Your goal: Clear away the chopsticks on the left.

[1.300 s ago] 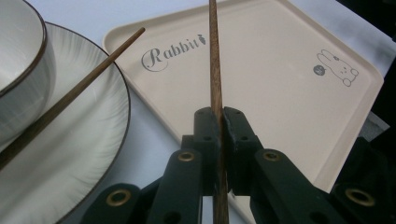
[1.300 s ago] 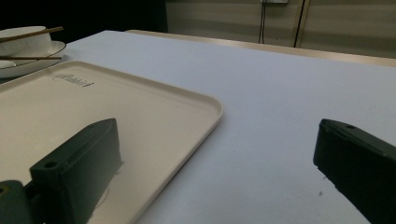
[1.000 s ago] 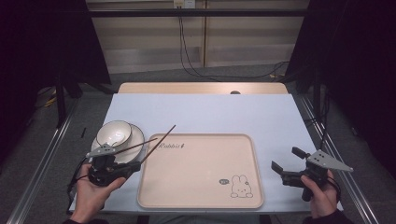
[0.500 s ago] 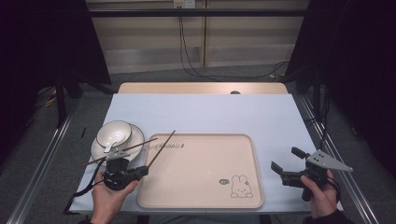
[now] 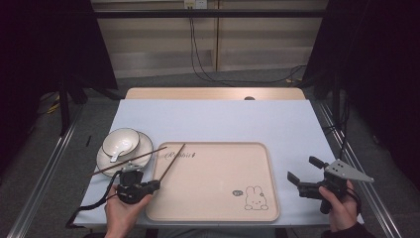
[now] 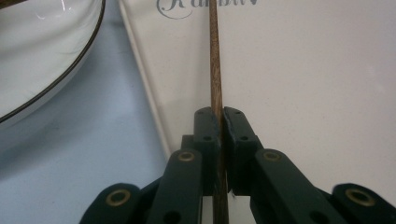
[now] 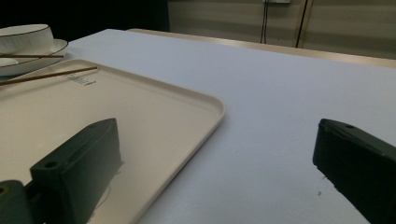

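One chopstick (image 6: 215, 56) is pinched tight in the left gripper (image 5: 154, 184), slanting over the tray's (image 5: 218, 218) near-left corner; the other chopstick (image 5: 130, 161) lies across the plate (image 5: 143, 146) and bowl (image 5: 121, 140). The right gripper (image 5: 302, 174) hovers right of the tray, jaws apart, nothing between them.

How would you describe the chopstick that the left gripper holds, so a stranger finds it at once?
Start at the cream tray with the rabbit drawing. Over its near left corner, the left gripper pinches a thin brown chopstick. Unlike the other chopstick, which lies across the plate, this one slants over the tray.
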Demonstrator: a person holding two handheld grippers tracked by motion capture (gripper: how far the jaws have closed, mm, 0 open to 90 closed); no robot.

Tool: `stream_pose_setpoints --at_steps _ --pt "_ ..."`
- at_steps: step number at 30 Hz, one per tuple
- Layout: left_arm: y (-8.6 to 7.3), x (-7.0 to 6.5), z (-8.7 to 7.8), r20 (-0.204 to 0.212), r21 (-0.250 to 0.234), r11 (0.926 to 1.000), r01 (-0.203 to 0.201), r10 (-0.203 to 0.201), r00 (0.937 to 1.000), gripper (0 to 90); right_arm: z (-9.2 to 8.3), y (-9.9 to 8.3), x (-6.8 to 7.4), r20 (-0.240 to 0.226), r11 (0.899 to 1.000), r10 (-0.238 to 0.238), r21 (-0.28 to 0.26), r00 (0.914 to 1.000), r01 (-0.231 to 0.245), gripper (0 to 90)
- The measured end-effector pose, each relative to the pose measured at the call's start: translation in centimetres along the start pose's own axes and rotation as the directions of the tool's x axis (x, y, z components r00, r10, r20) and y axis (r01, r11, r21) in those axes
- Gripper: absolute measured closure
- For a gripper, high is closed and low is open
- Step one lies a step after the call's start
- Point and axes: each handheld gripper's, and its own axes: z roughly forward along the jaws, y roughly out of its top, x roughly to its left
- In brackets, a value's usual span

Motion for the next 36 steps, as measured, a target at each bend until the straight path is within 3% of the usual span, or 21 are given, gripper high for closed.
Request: stream_pose_setpoints --at_steps 6,11,24,29,30,32,34,35,36 --pt "0.1 -0.2 0.7 0.008 0.013 0.9997 0.022 -0.022 0.9997 84.7 0.1 0.0 0.0 -0.002 1.0 -0.002 0.006 1.0 0.002 1.0" --pt "-0.1 -0.3 1.3 0.003 0.047 0.9988 0.013 -0.013 0.9999 84.6 0.0 0.0 0.0 -0.006 1.0 -0.005 0.006 1.0 0.005 1.0" --pt "-0.1 -0.4 1.4 0.023 0.043 0.999 0.016 -0.017 0.9996 81.4 0.1 0.0 0.0 -0.006 1.0 -0.004 0.006 1.0 0.004 1.2" --pt "0.0 -0.4 1.2 0.067 0.008 0.9999 0.015 -0.016 0.9976 73.6 0.0 0.0 0.0 -0.006 1.0 -0.003 0.006 1.0 0.003 1.2" --pt "0.1 -0.3 1.0 0.078 0.001 1.0 0.002 -0.002 0.9969 73.6 0.0 0.0 0.0 -0.006 1.0 -0.003 0.006 1.0 0.003 1.2" --pt "0.2 -0.1 0.5 0.09 -0.041 0.9989 -0.02 0.024 0.9957 64.9 0.0 0.0 0.0 -0.005 1.0 -0.001 0.0 1.0 0.001 1.4" --pt "0.2 -0.1 0.3 0.092 -0.051 0.9979 -0.04 0.045 0.9947 59.5 0.0 0.0 0.0 -0.008 1.0 0.0 0.0 1.0 0.0 1.4" --pt "0.3 0.0 0.0 0.098 -0.071 0.9949 -0.072 0.079 0.9921 55.1 0.0 0.0 0.0 -0.008 1.0 0.001 0.0 1.0 -0.001 1.4" --pt "0.3 0.0 0.0 0.098 -0.071 0.9949 -0.072 0.079 0.9921 49.5 0.0 0.0 0.0 -0.008 1.0 0.001 0.0 1.0 -0.001 1.4"
